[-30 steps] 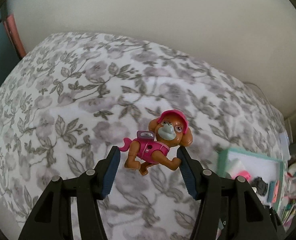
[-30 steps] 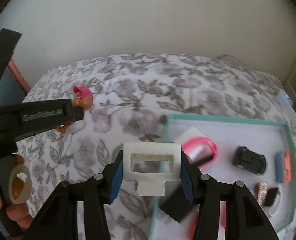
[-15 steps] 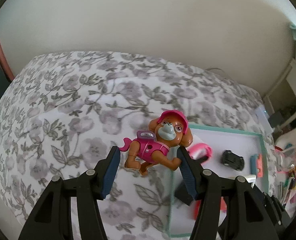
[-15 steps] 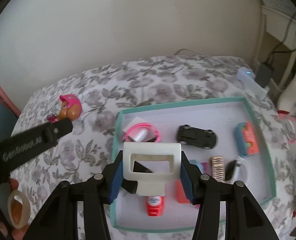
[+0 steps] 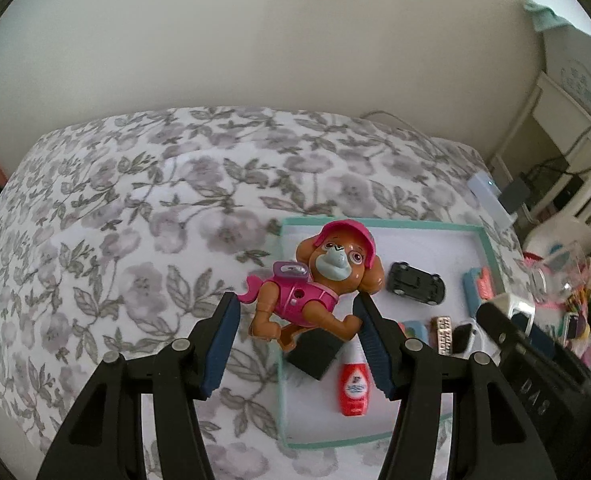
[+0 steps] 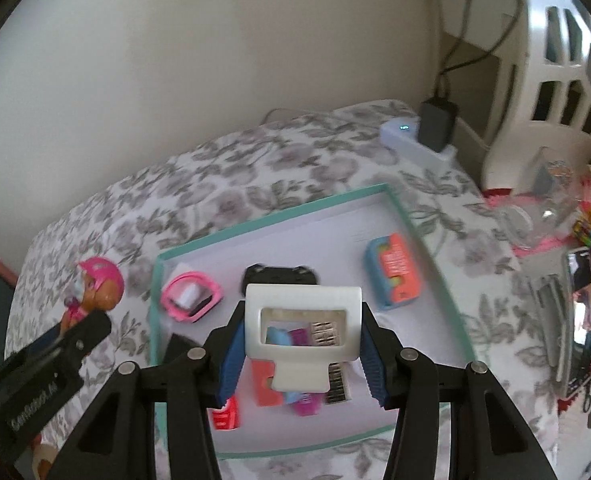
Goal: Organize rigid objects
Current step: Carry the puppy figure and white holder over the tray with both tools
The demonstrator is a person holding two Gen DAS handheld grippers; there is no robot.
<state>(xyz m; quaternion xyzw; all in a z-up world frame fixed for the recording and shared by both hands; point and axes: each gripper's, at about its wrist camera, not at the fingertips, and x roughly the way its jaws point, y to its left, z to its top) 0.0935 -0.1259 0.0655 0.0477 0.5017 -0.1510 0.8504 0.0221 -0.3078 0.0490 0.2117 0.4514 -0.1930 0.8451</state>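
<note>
A: What did the left gripper (image 5: 297, 316) have between its blue pads?

B: A toy puppy (image 5: 315, 282), brown with a pink cap and pink vest, clamped at the body and hanging above the near-left part of the teal-rimmed tray (image 5: 491, 256). From the right wrist view the same puppy (image 6: 95, 292) showed over the floral bedspread (image 6: 255, 172), just off the tray's left edge.

A: And the right gripper (image 6: 301, 344)?

B: Closed on a white plastic frame (image 6: 303, 320) with a rectangular window and a tab below, held above the middle of the tray (image 6: 427, 240).

A: Any writing?

B: Pale lettering ran along the left gripper's black body in the right view, too blurred to read for certain. A red bottle (image 5: 353, 386) near the tray's front edge carried a white label I couldn't read.

A: What else lay in the tray?

B: A black toy car (image 5: 415, 282) toward the far side, a blue-and-orange block (image 6: 393, 276) by the right edge, a pink ring piece (image 6: 191, 296) in the far-left corner.
</note>
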